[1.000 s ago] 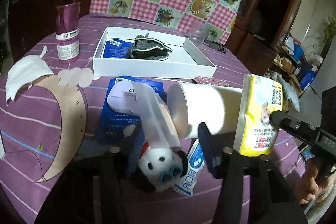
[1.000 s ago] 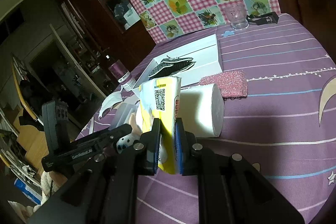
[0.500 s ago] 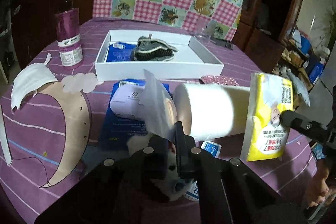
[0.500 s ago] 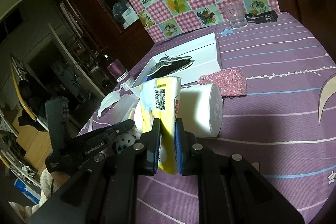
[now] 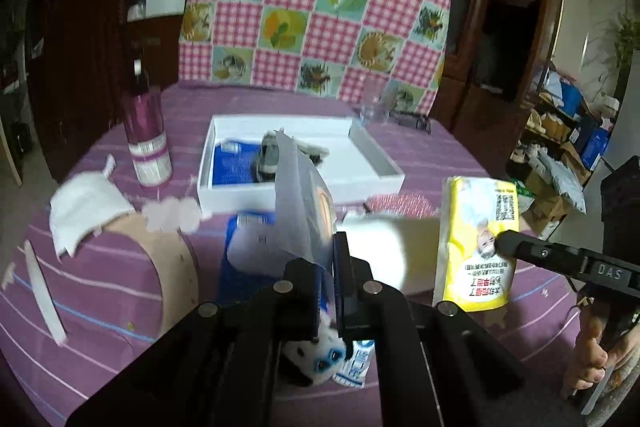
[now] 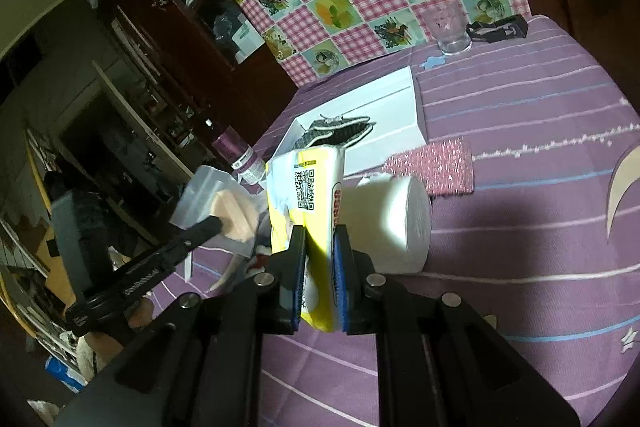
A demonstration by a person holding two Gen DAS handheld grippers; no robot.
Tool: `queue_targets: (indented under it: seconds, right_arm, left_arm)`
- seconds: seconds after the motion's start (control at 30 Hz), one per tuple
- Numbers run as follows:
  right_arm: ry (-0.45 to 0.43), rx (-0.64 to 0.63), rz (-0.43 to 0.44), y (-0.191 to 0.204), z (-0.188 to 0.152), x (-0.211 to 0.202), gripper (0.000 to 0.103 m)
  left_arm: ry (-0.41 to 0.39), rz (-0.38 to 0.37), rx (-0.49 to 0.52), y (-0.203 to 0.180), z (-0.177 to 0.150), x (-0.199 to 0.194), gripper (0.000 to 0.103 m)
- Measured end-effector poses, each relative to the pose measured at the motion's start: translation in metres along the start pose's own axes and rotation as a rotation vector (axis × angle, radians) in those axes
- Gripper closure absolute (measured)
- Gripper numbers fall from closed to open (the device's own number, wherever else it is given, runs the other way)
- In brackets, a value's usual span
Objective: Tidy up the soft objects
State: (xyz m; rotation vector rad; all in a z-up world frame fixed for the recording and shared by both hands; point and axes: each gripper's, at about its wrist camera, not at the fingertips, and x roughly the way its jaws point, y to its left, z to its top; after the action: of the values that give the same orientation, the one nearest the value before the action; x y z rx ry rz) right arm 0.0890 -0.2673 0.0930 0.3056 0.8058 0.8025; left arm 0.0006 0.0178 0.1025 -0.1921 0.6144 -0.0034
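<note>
From the left wrist, our left claw (image 5: 329, 279) is pinched shut on a thin, crinkly clear pouch (image 5: 301, 203) with a soft peach pad inside, lifted off the purple table (image 5: 100, 291) — ready, we think, for the white box (image 5: 304, 183). A fluffy toy (image 5: 316, 363) lies below.

From the right wrist, our right claw (image 6: 320, 263) squeezes a squishy yellow tissue pack (image 6: 306, 187) upright beside the round white paper roll (image 6: 396, 223).

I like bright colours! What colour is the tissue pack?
Yellow and white tissue pack, clearest in the left wrist view.
</note>
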Motion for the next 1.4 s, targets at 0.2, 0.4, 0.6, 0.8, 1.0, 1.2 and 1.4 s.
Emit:
queue_targets:
  seconds: [0.2, 0.4, 0.6, 0.8, 1.0, 1.2, 1.4]
  right_arm:
    - [-0.022, 0.026, -0.002, 0.011, 0.041, -0.006, 0.088]
    - [-0.042, 0.044, 0.007, 0.018, 0.077, 0.007, 0.088]
    - [-0.020, 0.072, 0.020, 0.015, 0.109, 0.031, 0.088]
    - [0.002, 0.086, 0.031, 0.001, 0.146, 0.057, 0.088]
    - [0.035, 0.084, -0.039, -0.016, 0.157, 0.089, 0.088]
    - [0.069, 0.111, -0.057, -0.035, 0.146, 0.118, 0.088]
    - [0.101, 0.079, -0.107, -0.037, 0.139, 0.130, 0.088]
  left_arm:
    - [-0.036, -0.016, 0.011, -0.006, 0.036, -0.006, 0.099]
    - [-0.041, -0.023, 0.005, -0.007, 0.068, 0.010, 0.099]
    - [-0.034, -0.015, 0.018, -0.011, 0.090, 0.036, 0.099]
    - [-0.024, -0.033, -0.016, -0.008, 0.104, 0.071, 0.099]
    - [0.043, -0.083, -0.071, -0.002, 0.109, 0.116, 0.099]
    - [0.098, -0.089, -0.097, 0.008, 0.096, 0.145, 0.099]
    - [0.110, -0.118, -0.125, 0.017, 0.088, 0.159, 0.099]
